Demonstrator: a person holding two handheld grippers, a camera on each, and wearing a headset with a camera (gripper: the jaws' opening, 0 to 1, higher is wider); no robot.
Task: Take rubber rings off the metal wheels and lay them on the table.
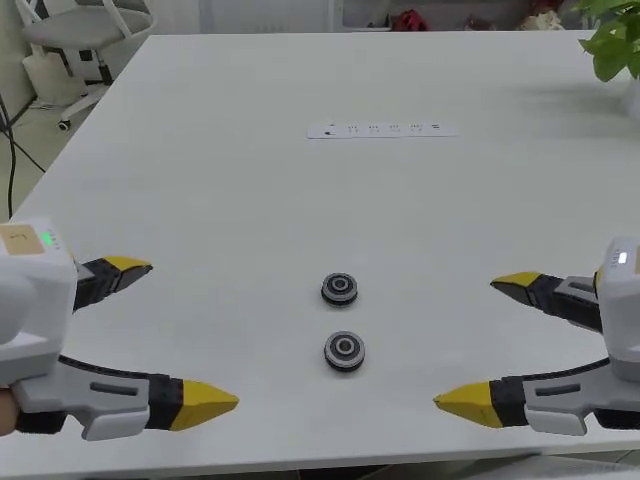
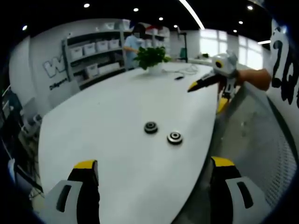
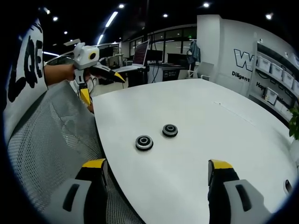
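Observation:
Two small metal wheels with black rubber rings lie flat on the white table, one behind the other: the farther wheel (image 1: 339,288) (image 2: 150,127) (image 3: 169,130) and the nearer wheel (image 1: 344,350) (image 2: 174,137) (image 3: 144,143). My left gripper (image 1: 185,335) (image 2: 154,172) (image 3: 99,84) stands open at the table's near left, well apart from the wheels. At the near right my right gripper (image 1: 465,342) (image 3: 156,170) (image 2: 205,95) is open too, with nothing between its yellow-tipped jaws. Both wheels lie between the two grippers.
A flush power-socket strip (image 1: 381,130) sits in the table's middle far part. A potted plant (image 1: 612,40) (image 2: 152,58) stands at the far right corner. A white chair (image 1: 85,30) is beyond the far left edge. The near table edge runs just below the grippers.

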